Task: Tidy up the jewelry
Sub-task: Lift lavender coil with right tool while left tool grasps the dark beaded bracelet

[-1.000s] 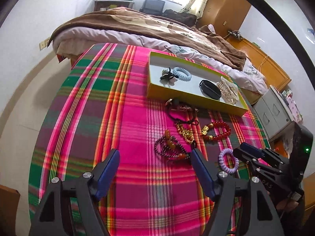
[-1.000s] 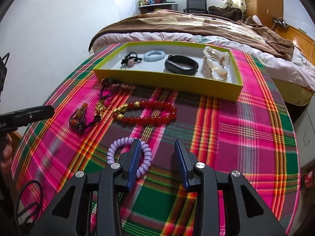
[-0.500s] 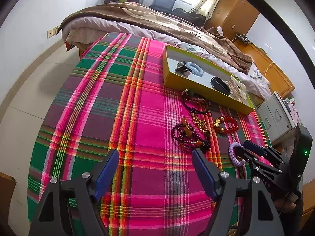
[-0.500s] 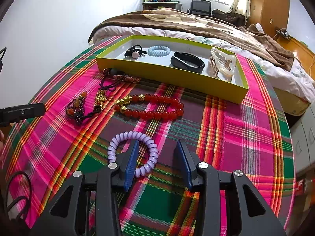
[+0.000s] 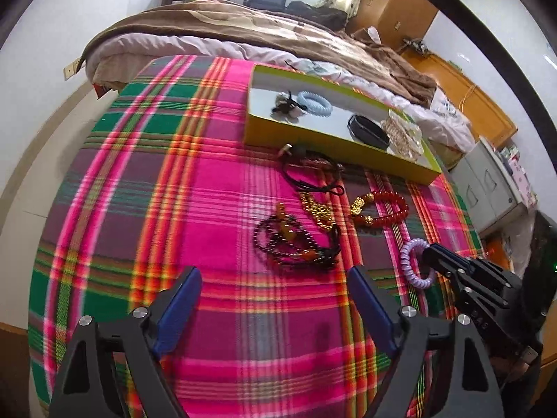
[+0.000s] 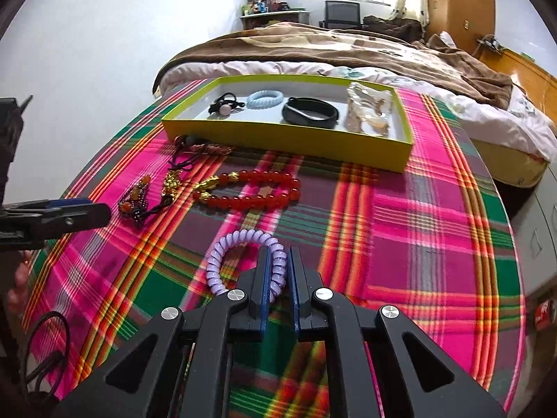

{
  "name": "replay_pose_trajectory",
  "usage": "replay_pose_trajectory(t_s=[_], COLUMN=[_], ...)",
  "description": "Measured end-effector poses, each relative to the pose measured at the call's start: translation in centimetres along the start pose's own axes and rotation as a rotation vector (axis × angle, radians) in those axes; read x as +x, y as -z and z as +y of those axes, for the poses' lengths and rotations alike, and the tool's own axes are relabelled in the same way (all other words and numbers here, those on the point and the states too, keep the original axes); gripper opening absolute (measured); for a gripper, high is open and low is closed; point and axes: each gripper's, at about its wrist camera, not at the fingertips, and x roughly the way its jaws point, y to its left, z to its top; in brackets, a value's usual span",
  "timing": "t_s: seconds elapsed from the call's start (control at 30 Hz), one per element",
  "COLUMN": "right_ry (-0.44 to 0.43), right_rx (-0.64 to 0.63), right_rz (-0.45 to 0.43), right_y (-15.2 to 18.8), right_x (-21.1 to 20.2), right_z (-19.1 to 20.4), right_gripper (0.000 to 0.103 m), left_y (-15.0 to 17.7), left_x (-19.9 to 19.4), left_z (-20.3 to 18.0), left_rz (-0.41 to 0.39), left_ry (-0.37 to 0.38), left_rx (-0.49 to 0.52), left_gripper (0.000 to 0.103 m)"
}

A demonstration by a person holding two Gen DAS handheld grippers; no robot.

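Observation:
My right gripper (image 6: 279, 254) is shut on the near right side of a purple coil hair tie (image 6: 222, 254), which lies on the plaid tablecloth. The left wrist view shows the same tie (image 5: 409, 254) pinched at the right gripper's tip (image 5: 428, 254). My left gripper (image 5: 273, 273) hovers just short of a dark bead bracelet (image 5: 289, 240); its jaws are opening, with nothing between them. A red bead bracelet (image 6: 257, 188) and a gold-charm cord (image 5: 316, 209) lie before the yellow-green tray (image 6: 278, 139), which holds several pieces.
In the tray are a black tie with a pearl (image 6: 224, 104), a light blue coil tie (image 6: 264, 99), a black bangle (image 6: 310, 113) and a clear claw clip (image 6: 369, 111). A bed (image 6: 348, 45) stands behind the table; grey cabinets (image 5: 487, 181) stand to the right.
The right jaws have closed onto the purple coil tie, which lay between them before. The left gripper has shifted toward the dark beads and its jaws stand a little wider.

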Motion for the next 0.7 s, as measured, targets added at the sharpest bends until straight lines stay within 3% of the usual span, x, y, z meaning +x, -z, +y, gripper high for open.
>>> replay_pose_trajectory(t_s=[0.27,0.53,0.7], right_ry=[-0.008,-0.017,-0.018], right_rx=[0.041,0.047,0.05], right_rz=[-0.012,-0.014,-0.014], right_y=[0.2,0.1,0.0], right_x=[-0.5,-0.3,-0.3], right_z=[-1.1,-1.2,-1.2], right_gripper=[0.01,0.01,0.01], left_y=[-0.9,-1.5,-1.4], left_x=[2.3,3.1,2.9], left_z=[-2.2,-2.6,-2.5], left_rz=[0.013,-0.032,-0.059], left_ry=[-0.087,-0.125,-0.174], left_rx=[0.042,0.027,0.048], left_gripper=[0.086,0.085,0.057])
